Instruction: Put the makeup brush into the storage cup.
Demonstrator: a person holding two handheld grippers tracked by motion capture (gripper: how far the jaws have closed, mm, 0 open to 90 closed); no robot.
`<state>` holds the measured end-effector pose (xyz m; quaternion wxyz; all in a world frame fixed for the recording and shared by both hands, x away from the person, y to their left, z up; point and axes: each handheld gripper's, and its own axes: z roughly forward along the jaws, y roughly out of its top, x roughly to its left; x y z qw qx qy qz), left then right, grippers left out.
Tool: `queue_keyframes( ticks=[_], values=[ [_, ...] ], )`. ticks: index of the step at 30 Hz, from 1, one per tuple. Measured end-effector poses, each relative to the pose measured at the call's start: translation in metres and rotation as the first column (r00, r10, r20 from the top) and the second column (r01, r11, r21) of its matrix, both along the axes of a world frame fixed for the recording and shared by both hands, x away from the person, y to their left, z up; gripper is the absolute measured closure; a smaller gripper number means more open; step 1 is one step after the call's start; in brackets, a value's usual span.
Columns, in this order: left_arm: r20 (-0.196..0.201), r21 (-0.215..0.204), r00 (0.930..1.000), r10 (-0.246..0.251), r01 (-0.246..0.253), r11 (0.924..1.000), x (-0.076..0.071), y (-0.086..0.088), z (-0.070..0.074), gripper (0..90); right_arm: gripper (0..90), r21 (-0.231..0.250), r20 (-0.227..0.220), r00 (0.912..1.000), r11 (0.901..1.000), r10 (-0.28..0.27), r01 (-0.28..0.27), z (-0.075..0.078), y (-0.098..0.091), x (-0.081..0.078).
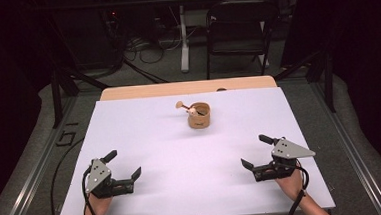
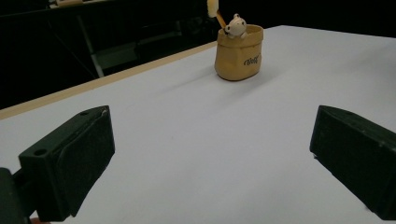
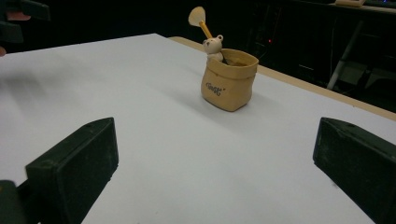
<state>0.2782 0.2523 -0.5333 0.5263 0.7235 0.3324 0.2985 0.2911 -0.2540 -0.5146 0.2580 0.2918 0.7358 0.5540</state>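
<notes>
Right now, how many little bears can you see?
1. One small bear peeks over the rim of the tan pot on the white table, beside a stick. Others might hide inside the pot.

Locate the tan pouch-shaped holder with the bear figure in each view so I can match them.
High view: tan pouch-shaped holder upper centre of the white table.
Left gripper view: top, right of centre.
Right gripper view: upper centre.
Shared landmark: the bear figure at its rim.
</notes>
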Motion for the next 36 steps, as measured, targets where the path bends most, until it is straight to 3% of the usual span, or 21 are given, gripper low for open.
queue_keyframes(
  ticks=[5, 8, 17, 23, 26, 36],
  values=[
    [-0.02, -0.017, 0.9998, 0.003, -0.003, 0.9999, -0.006, 0.002, -0.001, 0.1, 0.0, -0.007, -0.001, 1.0, 1.0, 0.004, -0.004, -0.003, -0.001, -0.01],
    [-0.013, -0.018, 0.9999, 0.005, -0.005, 0.9998, -0.011, 0.003, -0.003, 0.1, 0.0, -0.011, -0.005, 1.0, 0.9999, 0.004, -0.004, -0.004, -0.002, -0.016],
    [-0.043, -0.009, 0.999, 0.016, -0.017, 0.9998, -0.018, 0.008, -0.011, 0.1, 0.0, -0.033, -0.013, 0.9998, 0.9994, -0.014, 0.013, -0.014, -0.013, -0.029],
    [-0.059, -0.039, 0.9979, 0.025, -0.027, 0.9989, -0.021, 0.012, -0.014, 0.0, 0.0, -0.058, -0.031, 0.9991, 0.9979, -0.03, 0.028, -0.022, -0.02, -0.036],
    [-0.058, -0.057, 0.9978, 0.032, -0.035, 0.9977, -0.022, 0.013, -0.014, 0.1, 0.0, -0.069, -0.033, 0.9989, 0.9972, -0.031, 0.029, -0.023, -0.021, -0.04],
    [-0.032, -0.043, 0.9987, 0.04, -0.041, 0.9982, -0.028, 0.017, -0.013, 0.1, 0.0, -0.075, -0.059, 0.9981, 0.9971, -0.02, 0.016, -0.027, -0.022, -0.04]
  ],
)
